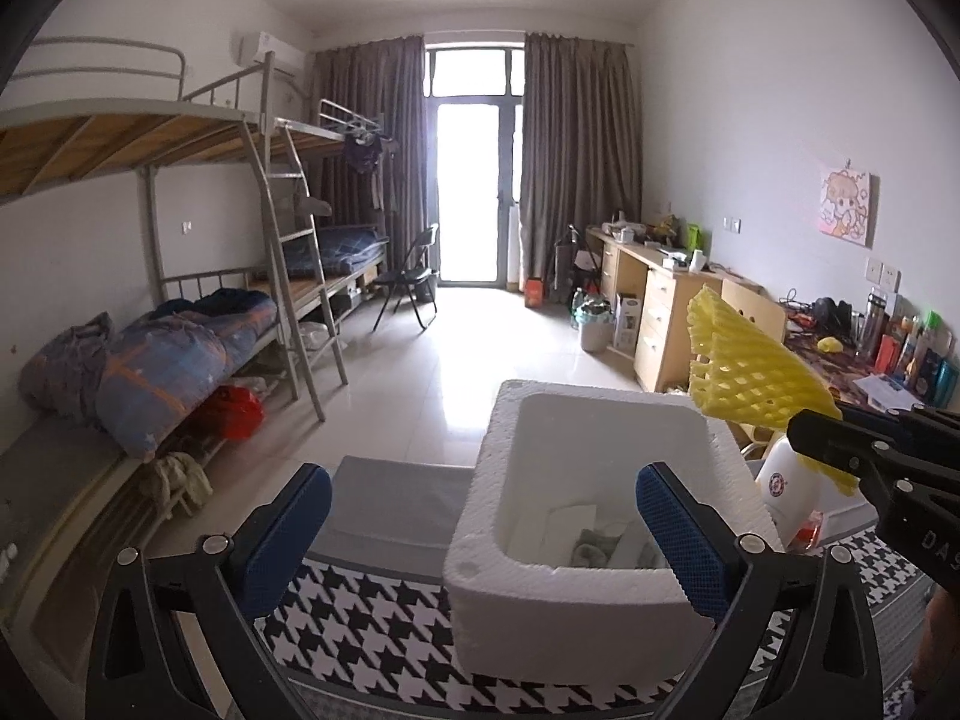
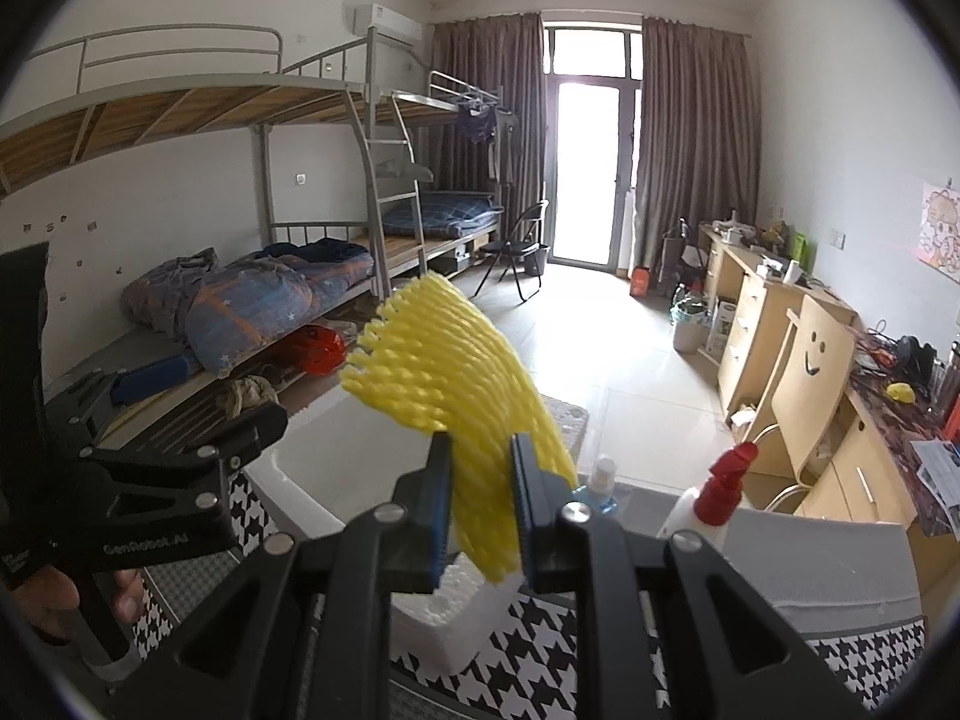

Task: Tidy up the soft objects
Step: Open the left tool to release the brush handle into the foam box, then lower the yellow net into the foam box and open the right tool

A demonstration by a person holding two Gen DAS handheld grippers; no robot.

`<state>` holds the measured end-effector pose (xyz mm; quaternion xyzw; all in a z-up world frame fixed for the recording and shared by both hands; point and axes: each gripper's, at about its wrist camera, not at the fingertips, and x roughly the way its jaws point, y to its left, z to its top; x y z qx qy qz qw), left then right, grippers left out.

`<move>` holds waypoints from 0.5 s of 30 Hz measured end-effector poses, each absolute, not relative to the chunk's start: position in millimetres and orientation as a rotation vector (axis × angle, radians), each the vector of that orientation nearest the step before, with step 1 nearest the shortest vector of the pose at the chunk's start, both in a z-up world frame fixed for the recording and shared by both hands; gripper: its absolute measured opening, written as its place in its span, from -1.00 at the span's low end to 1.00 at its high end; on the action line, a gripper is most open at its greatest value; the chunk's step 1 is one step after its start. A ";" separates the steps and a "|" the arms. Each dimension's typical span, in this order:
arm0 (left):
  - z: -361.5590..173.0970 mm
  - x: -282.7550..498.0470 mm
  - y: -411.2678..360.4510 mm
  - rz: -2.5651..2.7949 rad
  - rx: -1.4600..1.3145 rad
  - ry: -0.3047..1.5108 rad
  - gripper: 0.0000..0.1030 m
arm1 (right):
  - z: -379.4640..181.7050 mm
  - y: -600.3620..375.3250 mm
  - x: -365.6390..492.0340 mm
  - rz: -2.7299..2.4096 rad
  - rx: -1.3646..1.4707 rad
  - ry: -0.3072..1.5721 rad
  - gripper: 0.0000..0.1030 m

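A white styrofoam box (image 1: 576,576) stands open on a houndstooth-patterned surface (image 1: 372,618), with pale soft items lying in its bottom. My left gripper (image 1: 486,516) is open and empty, its blue pads on either side of the box's near left part. My right gripper (image 2: 480,480) is shut on a yellow foam net sleeve (image 2: 456,384) and holds it up in the air. In the left wrist view the sleeve (image 1: 744,360) hangs above the box's right rim, with the right gripper (image 1: 840,450) at the right. The box corner (image 2: 444,612) shows below the sleeve.
A white spray bottle with a red nozzle (image 2: 714,498) and a small clear bottle (image 2: 600,480) stand right of the box. Bunk beds (image 1: 180,324) line the left wall. Desks (image 1: 660,300) run along the right wall. A folding chair (image 1: 408,282) stands by the balcony door.
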<state>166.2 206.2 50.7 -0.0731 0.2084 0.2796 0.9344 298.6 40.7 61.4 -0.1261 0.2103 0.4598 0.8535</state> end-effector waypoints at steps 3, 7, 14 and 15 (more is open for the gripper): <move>48.9 161.4 207.5 0.581 -0.154 0.423 0.98 | 60.8 44.1 298.5 0.975 -0.269 0.445 -0.56; 46.0 156.2 208.2 0.591 -0.154 0.423 0.98 | 59.8 50.4 299.2 0.982 -0.272 0.455 -0.56; 43.4 142.3 212.2 0.599 -0.155 0.421 0.98 | 55.6 60.2 302.9 1.009 -0.269 0.477 -0.56; 43.1 140.4 211.6 0.601 -0.154 0.419 0.98 | 54.6 61.0 302.6 1.011 -0.268 0.481 -0.56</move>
